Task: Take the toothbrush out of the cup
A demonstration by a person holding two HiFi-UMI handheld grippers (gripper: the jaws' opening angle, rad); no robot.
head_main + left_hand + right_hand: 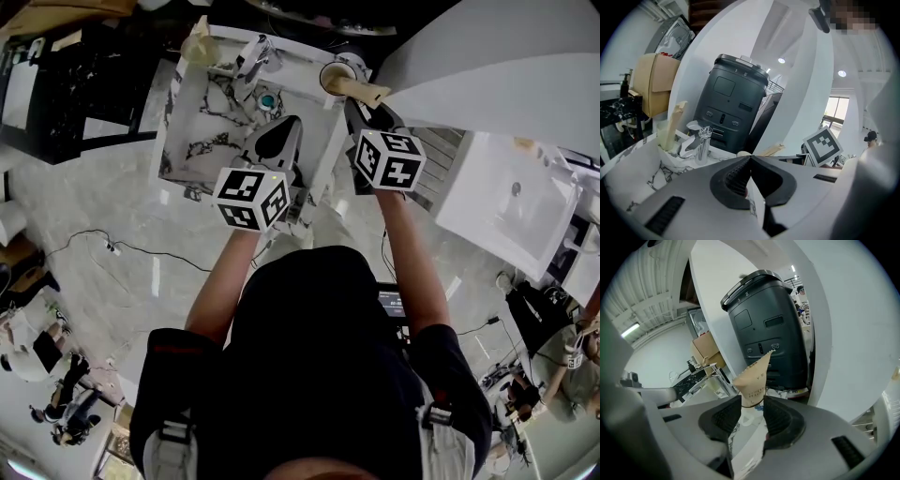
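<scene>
Brown-wrapped toothbrush [753, 379] stands between right gripper's [752, 405] parted jaws.

Open room over the middle of the marble basin [199, 120]; the tap [253, 58] stands at its back rim, the cup [335, 77] at the right corner, a dark machine [729, 103] behind

Two cups [198, 49] [334, 75] and two paper-wrapped toothbrushes [202, 25] [364, 91], one in each cup. One faucet [253, 58], one marbled basin [173, 131] with one drain [267, 101]. Two grippers [750, 158] [752, 401], each bearing one marker cube [251, 197] [389, 159].
</scene>
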